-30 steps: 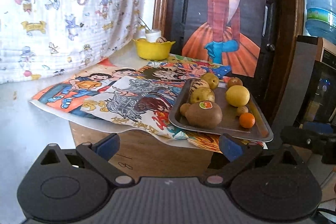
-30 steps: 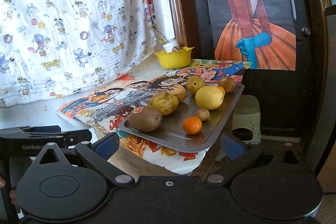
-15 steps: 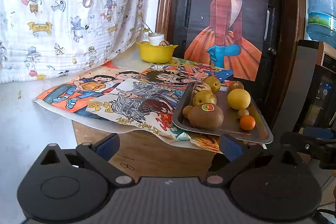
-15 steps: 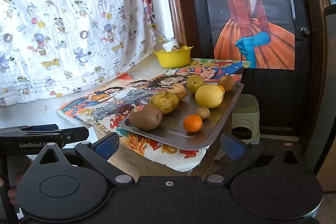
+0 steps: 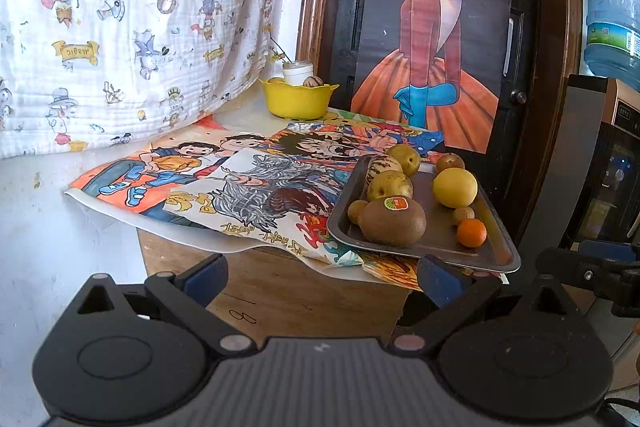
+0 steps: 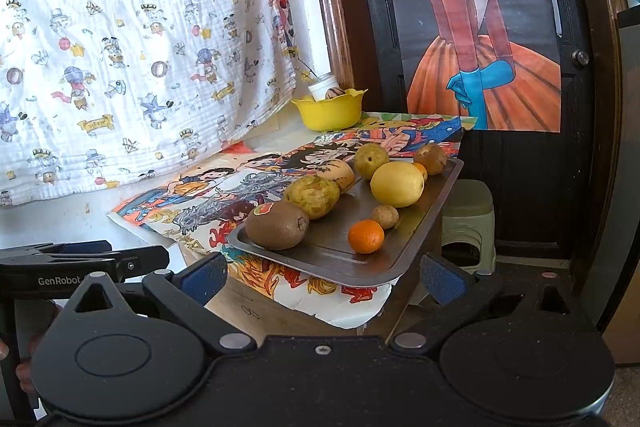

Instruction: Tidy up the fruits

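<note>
Patterned cloth and a door poster back the table, which is spread with cartoon sheets.

- Tray — ahead of both grippers, overhanging the table edge. Holds kiwi, lemon, orange, pear and several smaller fruits, loose and unsorted.
- Yellow bowl — far beyond the tray; a white cup and one round item inside.
- Left hand-held gripper — jaws apart, empty, short of the tray.
- Right hand-held gripper — jaws apart, empty, short of the tray.

Progress, judged: barely begun; nearly all fruit remains to be sorted.
</note>
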